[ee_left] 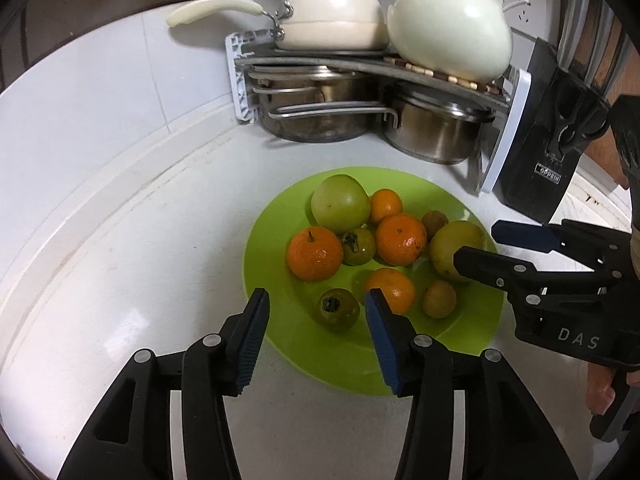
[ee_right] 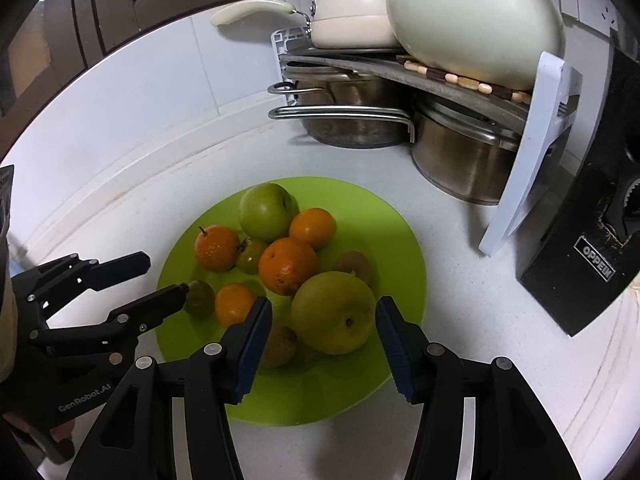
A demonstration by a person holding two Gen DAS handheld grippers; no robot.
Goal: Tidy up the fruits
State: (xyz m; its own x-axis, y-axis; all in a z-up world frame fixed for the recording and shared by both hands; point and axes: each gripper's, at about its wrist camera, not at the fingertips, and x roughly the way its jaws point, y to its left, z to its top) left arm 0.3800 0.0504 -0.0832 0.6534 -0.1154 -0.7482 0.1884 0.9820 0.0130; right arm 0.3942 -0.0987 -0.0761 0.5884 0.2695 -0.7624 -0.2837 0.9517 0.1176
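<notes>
We hold right gripper (ee_right: 324, 344) open, pear (ee_right: 333, 312) dead ahead between fingers; left gripper (ee_left: 316, 340) open, persimmon (ee_left: 338, 309) ahead.

Pretty standard kitchen corner: white countertop (ee_left: 100, 280) meeting a white tiled wall (ee_left: 100, 92), with a corner rack (ee_left: 360, 66) holding cream pots on top and steel pots (ee_left: 320, 112) underneath. Black knife block (ee_right: 592, 264) on the right, dark wood cabinet (ee_right: 92, 8) behind.
</notes>
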